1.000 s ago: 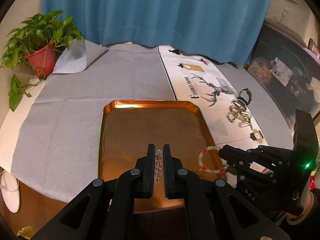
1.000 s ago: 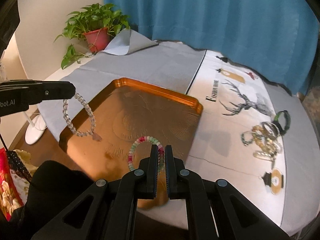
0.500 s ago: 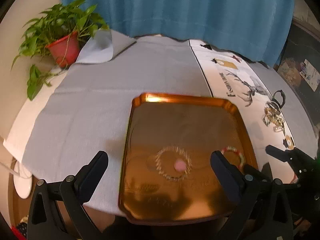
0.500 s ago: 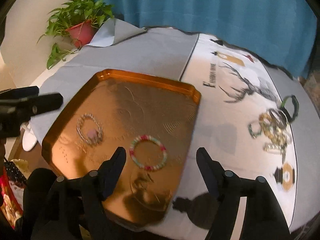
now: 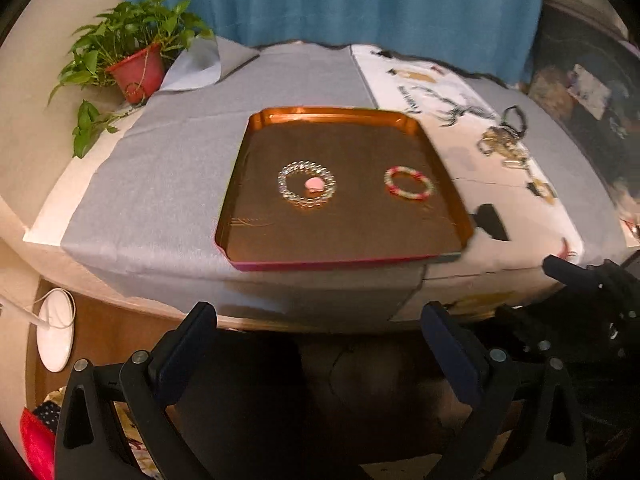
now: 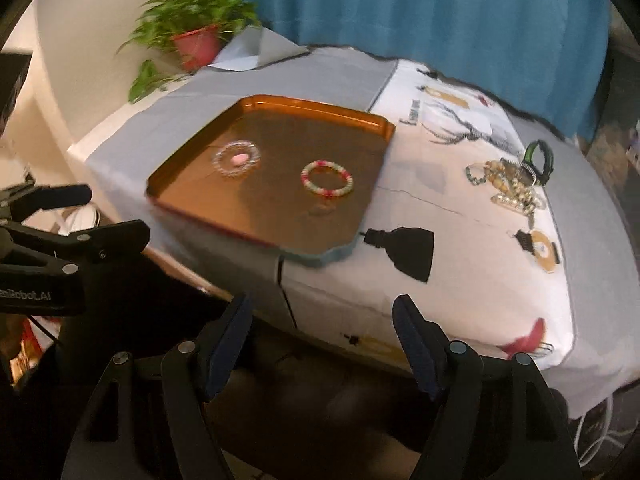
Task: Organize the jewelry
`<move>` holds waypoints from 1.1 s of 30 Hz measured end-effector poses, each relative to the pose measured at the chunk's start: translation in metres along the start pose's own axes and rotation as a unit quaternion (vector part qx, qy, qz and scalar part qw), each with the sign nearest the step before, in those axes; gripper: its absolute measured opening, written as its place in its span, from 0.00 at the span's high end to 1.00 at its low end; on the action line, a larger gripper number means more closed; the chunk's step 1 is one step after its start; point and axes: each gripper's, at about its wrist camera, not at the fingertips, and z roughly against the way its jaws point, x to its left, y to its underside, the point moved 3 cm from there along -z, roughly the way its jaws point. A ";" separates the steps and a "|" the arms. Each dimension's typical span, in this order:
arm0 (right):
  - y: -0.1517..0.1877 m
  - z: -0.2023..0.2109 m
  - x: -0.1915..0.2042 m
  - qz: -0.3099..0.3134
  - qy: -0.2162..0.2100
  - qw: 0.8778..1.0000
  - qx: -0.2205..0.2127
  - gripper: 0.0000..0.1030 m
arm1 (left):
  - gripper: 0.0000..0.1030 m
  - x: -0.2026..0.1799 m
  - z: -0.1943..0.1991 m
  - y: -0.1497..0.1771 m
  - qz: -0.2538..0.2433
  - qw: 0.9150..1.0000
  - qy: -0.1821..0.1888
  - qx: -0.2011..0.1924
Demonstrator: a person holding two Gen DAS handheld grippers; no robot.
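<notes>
A copper tray (image 5: 236,184) (image 6: 192,160) lies on the grey tablecloth near the table's front edge. In it lie a clear bead bracelet with a pink charm (image 5: 307,182) (image 6: 237,159) on the left and a pink-and-green bead bracelet (image 5: 409,182) (image 6: 327,179) on the right. A heap of other jewelry (image 5: 502,144) (image 6: 510,184) lies on the white cloth to the right. My left gripper (image 5: 320,344) is open and empty, off the table's front edge. My right gripper (image 6: 324,340) is open and empty, also below the front edge.
A potted plant in a red pot (image 5: 136,68) (image 6: 196,40) stands at the back left. A blue curtain (image 5: 320,0) hangs behind the table. A round gold pendant (image 6: 542,250) lies at the right. A white lamp base (image 5: 56,330) sits on the floor.
Both grippers opened and let their bracelets go into the tray, then drew back toward me, off the table's front edge.
</notes>
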 end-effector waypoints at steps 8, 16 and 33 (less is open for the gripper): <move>0.004 0.056 -0.011 -0.020 0.016 0.998 -0.053 0.28 | 0.02 -0.014 0.050 -0.002 -0.002 0.999 0.006 -0.043; 0.011 0.098 -0.035 -0.059 0.030 0.994 -0.081 0.28 | 0.02 -0.035 0.088 -0.003 -0.005 0.998 0.037 -0.060; 0.030 0.136 -0.071 -0.106 0.048 0.988 -0.097 0.27 | 0.02 -0.062 0.146 -0.015 -0.014 0.997 0.051 -0.056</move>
